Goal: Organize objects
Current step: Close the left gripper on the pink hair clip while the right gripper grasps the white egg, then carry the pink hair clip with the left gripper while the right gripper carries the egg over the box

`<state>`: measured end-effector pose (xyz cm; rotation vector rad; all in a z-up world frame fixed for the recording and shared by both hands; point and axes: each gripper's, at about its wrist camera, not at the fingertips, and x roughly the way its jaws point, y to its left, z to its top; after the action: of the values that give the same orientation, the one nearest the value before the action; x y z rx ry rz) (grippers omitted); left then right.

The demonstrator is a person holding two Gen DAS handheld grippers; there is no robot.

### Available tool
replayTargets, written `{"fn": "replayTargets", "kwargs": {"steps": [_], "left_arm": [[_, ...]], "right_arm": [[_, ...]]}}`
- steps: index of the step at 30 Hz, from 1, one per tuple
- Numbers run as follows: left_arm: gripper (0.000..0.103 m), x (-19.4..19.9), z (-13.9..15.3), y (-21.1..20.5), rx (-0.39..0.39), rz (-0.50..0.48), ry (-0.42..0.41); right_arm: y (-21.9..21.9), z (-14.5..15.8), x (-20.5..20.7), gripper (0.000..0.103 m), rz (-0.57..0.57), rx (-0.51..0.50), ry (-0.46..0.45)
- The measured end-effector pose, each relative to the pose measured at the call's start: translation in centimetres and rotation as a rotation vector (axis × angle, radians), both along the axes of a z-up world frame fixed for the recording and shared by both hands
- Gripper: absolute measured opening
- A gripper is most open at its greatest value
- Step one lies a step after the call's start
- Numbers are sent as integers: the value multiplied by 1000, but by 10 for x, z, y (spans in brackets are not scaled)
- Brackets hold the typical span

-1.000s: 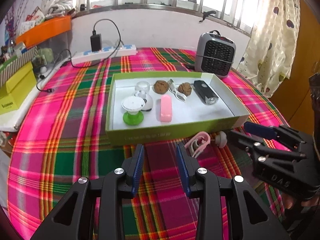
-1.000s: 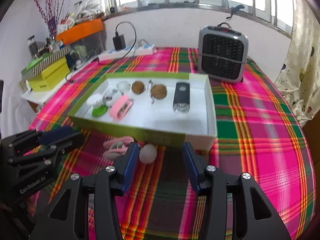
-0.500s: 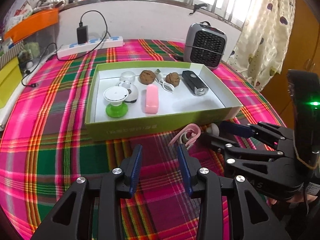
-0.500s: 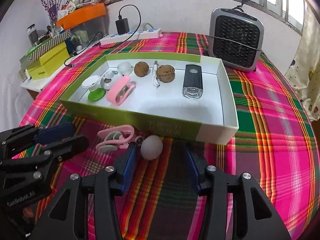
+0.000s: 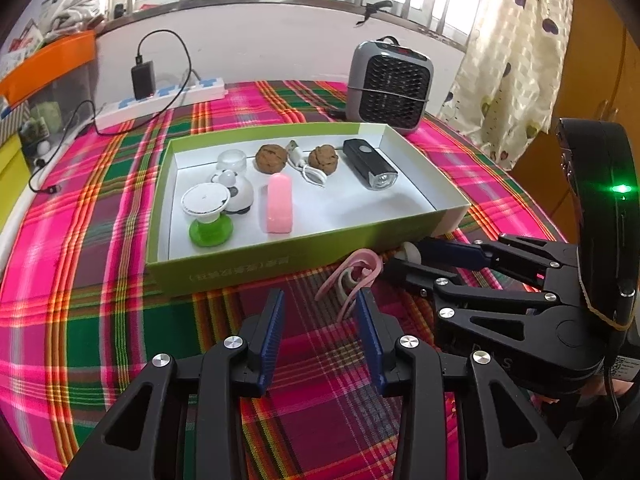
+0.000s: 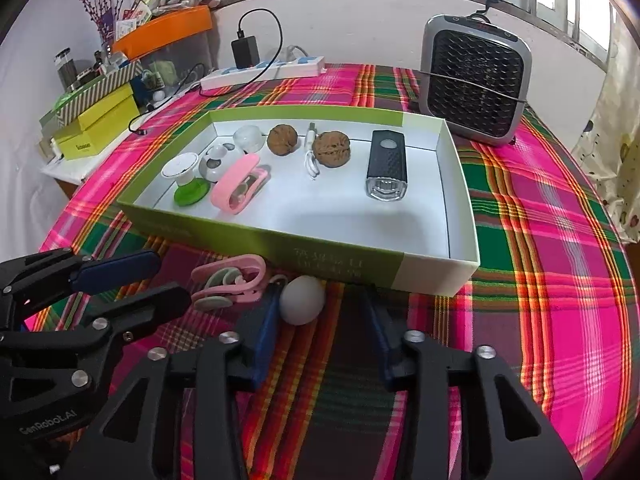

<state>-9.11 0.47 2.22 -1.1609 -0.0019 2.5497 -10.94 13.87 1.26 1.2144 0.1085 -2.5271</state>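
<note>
Fingers, right gripper [image 6: 320, 312]: apart, just been narrowing, set round a white ball [image 6: 302, 300] on the surface; left finger [image 6: 266, 320] at or touching the ball's side, the other finger clear of it, so no grip yet.

Fingers, left gripper [image 5: 322, 328]: apart and empty, just been widening, hovering over the plaid cloth [image 5: 80, 300]; its right finger [image 5: 366, 328] just beside the loop of a pink clip [image 5: 352, 276].

Loose items: ball and pink clip, lying side by side against the near outer wall of the green box [image 6: 256, 240], both outside it.

Box contents, left to right: green-footed white stand [image 6: 186, 180], small round white toy [image 6: 218, 162], clear cap [image 6: 248, 138], second pink clip [image 6: 240, 184], two walnuts [image 6: 282, 140], white cable [image 6: 310, 156], black torch [image 6: 386, 170]. Open floor remains near the front right corner.

Beyond: heater [image 6: 476, 80], power strip [image 6: 264, 70], yellow boxes at far left.

Handling note, judged: ball is round and likely to roll or squirt out; centre it between the pads before closing, close gently, lift clear of the box wall, lower into the open floor. Keep the two grippers from colliding; they work very near each other.
</note>
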Motion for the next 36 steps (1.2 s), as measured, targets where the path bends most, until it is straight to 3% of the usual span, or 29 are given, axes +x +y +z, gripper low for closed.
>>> {"fn": "replayTargets", "kwargs": {"steps": [6,36], "left_arm": [[36,-4,0,5,2,-25,-1],[37,-21,-12,39,-56,-78,-34]], "right_arm": [[5,0,-1,23,1,-25,-6],[41,3,10,23,-66,-44,-1]]}}
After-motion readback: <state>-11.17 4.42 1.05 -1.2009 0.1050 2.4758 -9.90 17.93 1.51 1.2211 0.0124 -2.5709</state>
